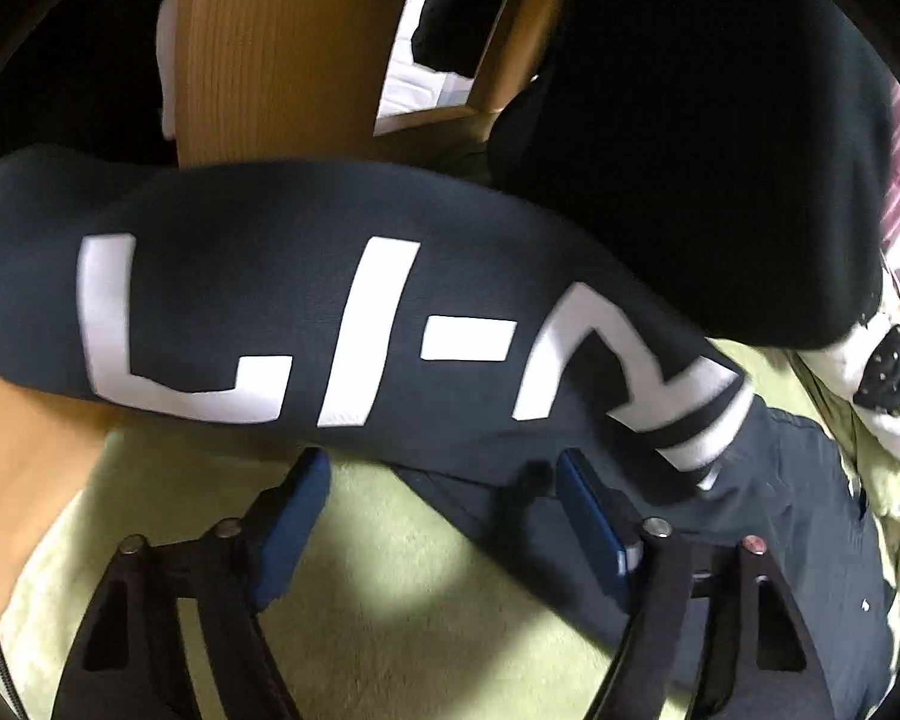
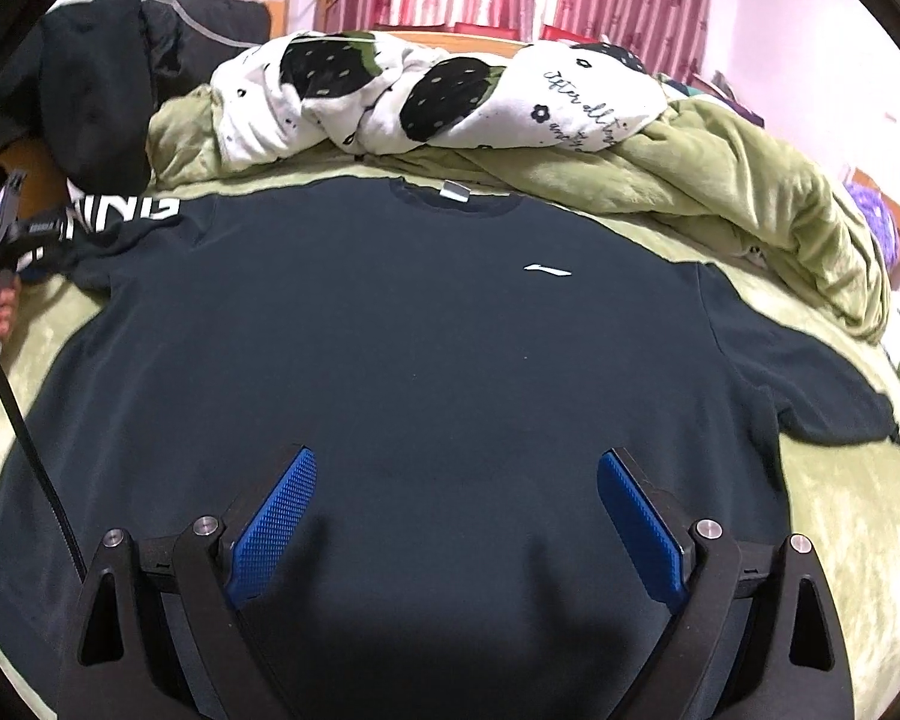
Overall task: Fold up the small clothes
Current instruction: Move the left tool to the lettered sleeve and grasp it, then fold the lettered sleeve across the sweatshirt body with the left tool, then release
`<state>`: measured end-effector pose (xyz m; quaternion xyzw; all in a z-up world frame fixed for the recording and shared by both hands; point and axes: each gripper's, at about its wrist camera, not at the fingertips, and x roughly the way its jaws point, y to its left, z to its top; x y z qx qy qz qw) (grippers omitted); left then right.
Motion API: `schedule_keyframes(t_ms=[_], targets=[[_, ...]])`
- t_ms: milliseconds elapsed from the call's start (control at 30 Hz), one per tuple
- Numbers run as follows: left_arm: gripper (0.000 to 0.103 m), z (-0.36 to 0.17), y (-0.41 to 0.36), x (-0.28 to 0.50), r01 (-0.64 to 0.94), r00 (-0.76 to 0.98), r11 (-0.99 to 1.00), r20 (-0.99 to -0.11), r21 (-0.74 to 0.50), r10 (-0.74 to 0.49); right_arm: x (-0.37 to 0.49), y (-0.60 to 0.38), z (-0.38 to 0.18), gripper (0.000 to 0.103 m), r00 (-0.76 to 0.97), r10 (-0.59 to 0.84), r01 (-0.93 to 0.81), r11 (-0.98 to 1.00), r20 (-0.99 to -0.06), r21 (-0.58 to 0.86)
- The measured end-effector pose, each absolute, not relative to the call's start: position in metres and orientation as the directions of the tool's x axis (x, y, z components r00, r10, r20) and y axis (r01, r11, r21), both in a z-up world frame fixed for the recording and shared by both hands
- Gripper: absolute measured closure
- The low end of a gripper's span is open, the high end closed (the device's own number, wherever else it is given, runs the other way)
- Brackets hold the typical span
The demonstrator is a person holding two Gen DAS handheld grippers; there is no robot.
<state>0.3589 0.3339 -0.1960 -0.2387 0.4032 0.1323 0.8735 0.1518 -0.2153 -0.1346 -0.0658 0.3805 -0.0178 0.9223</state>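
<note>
Lying flat on the green blanket [image 2: 840, 510], dark T-shirt [image 2: 420, 348], both claws agape.

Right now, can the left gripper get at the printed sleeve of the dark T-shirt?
Probably yes. The left gripper is open, and the white-lettered sleeve of the dark navy T-shirt lies just ahead of its blue-padded fingers, nothing between them.

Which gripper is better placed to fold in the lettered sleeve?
Left. The left gripper is open right at the lettered sleeve; the right gripper is open over the shirt's lower middle, away from it.
</note>
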Motion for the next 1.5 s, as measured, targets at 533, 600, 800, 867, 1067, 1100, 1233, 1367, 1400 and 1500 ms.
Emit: schedule_keyframes(t_ms=[533, 600, 800, 867, 1067, 1100, 1233, 1367, 1400, 1500], targets=[[0.099, -0.093, 0.272, 0.318, -0.291, 0.742, 0.94, -0.663, -0.179, 0.104, 0.152, -0.238, -0.092, 0.009, 0.779, -0.039, -0.055, 0.99, -0.626, -0.13], [0.099, -0.076, 0.248, 0.311, -0.264, 0.756, 0.952, -0.646, -0.155, 0.104, 0.146, -0.244, -0.089, 0.009, 0.791, -0.035, -0.05, 0.991, -0.611, -0.122], [0.099, -0.052, 0.187, 0.307, -0.208, 0.771, 0.973, -0.63, -0.1, 0.1, 0.133, -0.282, -0.088, 0.009, 0.803, -0.018, -0.005, 0.999, -0.596, -0.037], [0.099, -0.046, 0.154, 0.309, -0.184, 0.776, 0.979, -0.624, -0.085, 0.092, 0.131, -0.295, -0.086, 0.009, 0.804, -0.022, 0.017, 1.0, -0.594, -0.014], [0.099, -0.042, 0.048, 0.327, -0.099, 0.782, 0.995, -0.62, -0.027, 0.061, 0.124, -0.327, -0.078, 0.009, 0.809, -0.045, 0.06, 0.998, -0.586, 0.006], [0.099, -0.044, 0.034, 0.329, -0.089, 0.784, 0.996, -0.618, -0.024, 0.055, 0.123, -0.334, -0.078, 0.009, 0.812, -0.049, 0.072, 0.997, -0.581, 0.016], [0.099, -0.062, -0.03, 0.342, -0.042, 0.771, 0.999, -0.637, -0.024, 0.017, 0.124, -0.355, -0.084, 0.009, 0.799, -0.076, 0.109, 0.994, -0.596, 0.02], [0.099, -0.083, -0.084, 0.35, 0.013, 0.745, 1.0, -0.666, -0.028, -0.028, 0.125, -0.375, -0.085, 0.009, 0.791, -0.09, 0.143, 0.989, -0.605, 0.039], [0.099, -0.088, -0.097, 0.351, 0.029, 0.737, 0.999, -0.675, -0.028, -0.04, 0.125, -0.38, -0.086, 0.009, 0.787, -0.093, 0.155, 0.987, -0.61, 0.049], [0.099, -0.103, -0.126, 0.352, 0.063, 0.713, 0.998, -0.698, -0.026, -0.063, 0.126, -0.389, -0.087, 0.009, 0.773, -0.077, 0.176, 0.98, -0.63, 0.096]])
